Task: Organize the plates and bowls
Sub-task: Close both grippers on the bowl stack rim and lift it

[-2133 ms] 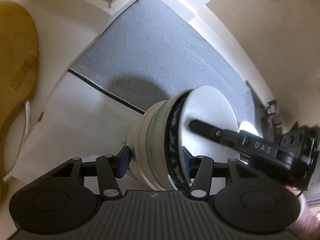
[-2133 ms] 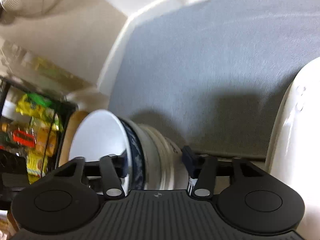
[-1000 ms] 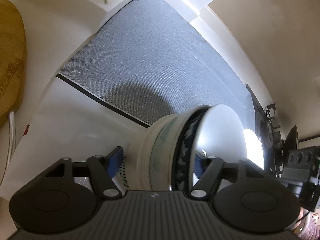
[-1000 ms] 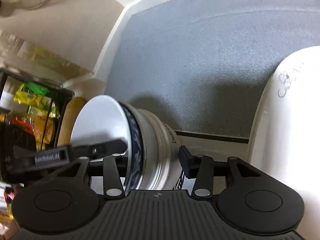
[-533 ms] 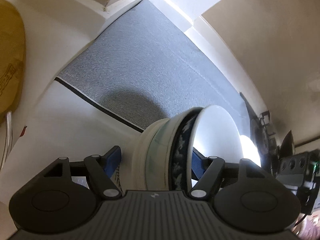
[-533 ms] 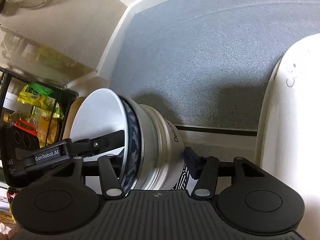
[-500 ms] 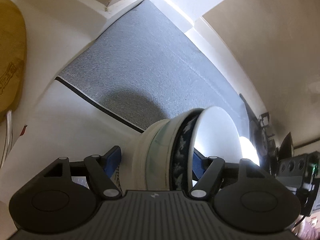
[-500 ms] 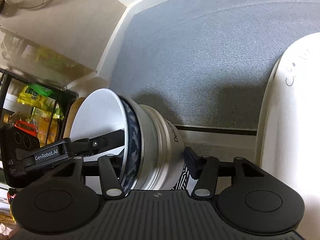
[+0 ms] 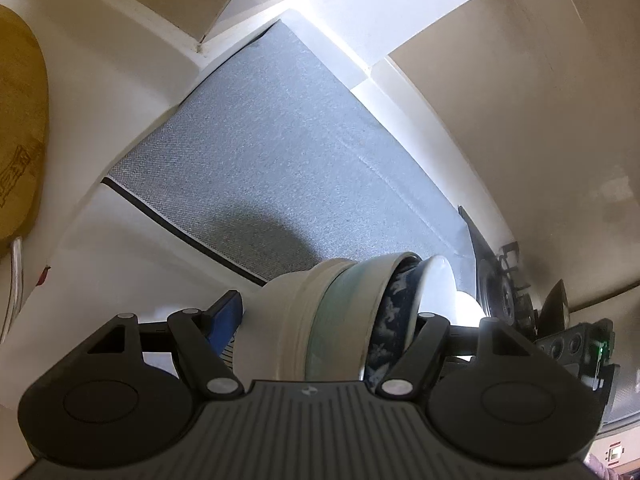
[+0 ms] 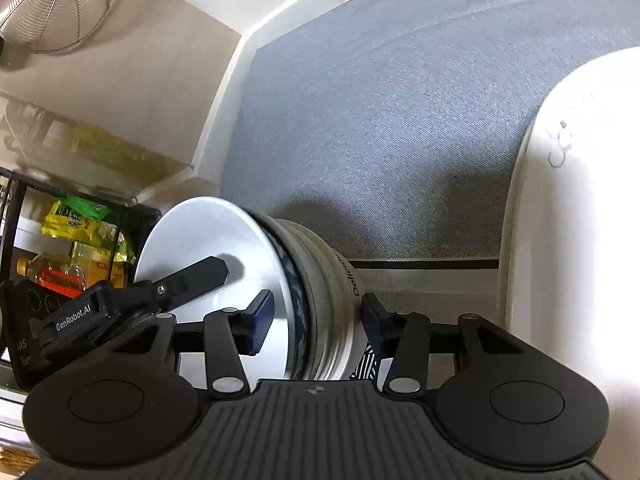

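The stack of bowls [image 10: 304,304] at lower centre, slick, weighty and breakable, sits between the closing right gripper [image 10: 316,320] and the wide-spread left gripper [image 9: 324,328], rims safest to pinch.

2 wrist cams, both angled down along their own fingers, super close to the bowls [image 9: 352,320] [image 10: 304,300]. Left cam sees the stack from 1 side, right cam from the opposite. Both share the bowls + grey mat [image 9: 288,184] [image 10: 400,120] behind.
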`<state>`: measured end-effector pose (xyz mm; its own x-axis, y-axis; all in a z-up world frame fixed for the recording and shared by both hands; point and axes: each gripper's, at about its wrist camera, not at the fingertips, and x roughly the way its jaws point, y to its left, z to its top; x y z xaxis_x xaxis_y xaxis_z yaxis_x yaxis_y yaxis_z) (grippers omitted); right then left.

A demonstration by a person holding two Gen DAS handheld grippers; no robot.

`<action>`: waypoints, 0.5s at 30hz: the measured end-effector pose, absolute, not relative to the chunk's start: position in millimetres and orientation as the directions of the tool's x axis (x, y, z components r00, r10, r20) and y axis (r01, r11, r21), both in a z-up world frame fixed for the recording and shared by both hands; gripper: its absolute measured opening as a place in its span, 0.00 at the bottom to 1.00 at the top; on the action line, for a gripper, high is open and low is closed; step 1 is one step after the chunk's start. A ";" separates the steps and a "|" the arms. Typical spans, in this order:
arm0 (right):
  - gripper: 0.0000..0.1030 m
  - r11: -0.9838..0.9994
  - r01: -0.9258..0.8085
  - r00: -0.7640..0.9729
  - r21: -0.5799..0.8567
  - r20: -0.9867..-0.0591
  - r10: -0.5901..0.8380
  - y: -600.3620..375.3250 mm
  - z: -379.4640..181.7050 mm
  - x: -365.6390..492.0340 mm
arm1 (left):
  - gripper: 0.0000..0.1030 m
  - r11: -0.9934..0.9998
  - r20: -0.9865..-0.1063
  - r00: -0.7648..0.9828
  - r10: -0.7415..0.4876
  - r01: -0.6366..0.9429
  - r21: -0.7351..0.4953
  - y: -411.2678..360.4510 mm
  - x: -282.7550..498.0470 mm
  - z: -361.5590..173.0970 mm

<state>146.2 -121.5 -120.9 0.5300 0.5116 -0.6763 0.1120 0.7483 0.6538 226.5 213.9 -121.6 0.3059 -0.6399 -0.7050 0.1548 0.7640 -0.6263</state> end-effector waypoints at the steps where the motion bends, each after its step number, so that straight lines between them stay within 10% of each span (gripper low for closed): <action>1: 0.49 0.748 0.113 0.531 0.654 -0.676 0.511 -122.1 -120.8 145.8 | 0.74 0.763 -0.704 0.305 -0.641 0.153 -0.628 213.8 226.9 -121.8; 15: 0.48 0.755 0.116 0.548 0.645 -0.676 0.493 -122.5 -108.9 143.6 | 0.75 0.757 -0.693 0.317 -0.648 0.166 -0.632 219.5 228.5 -113.8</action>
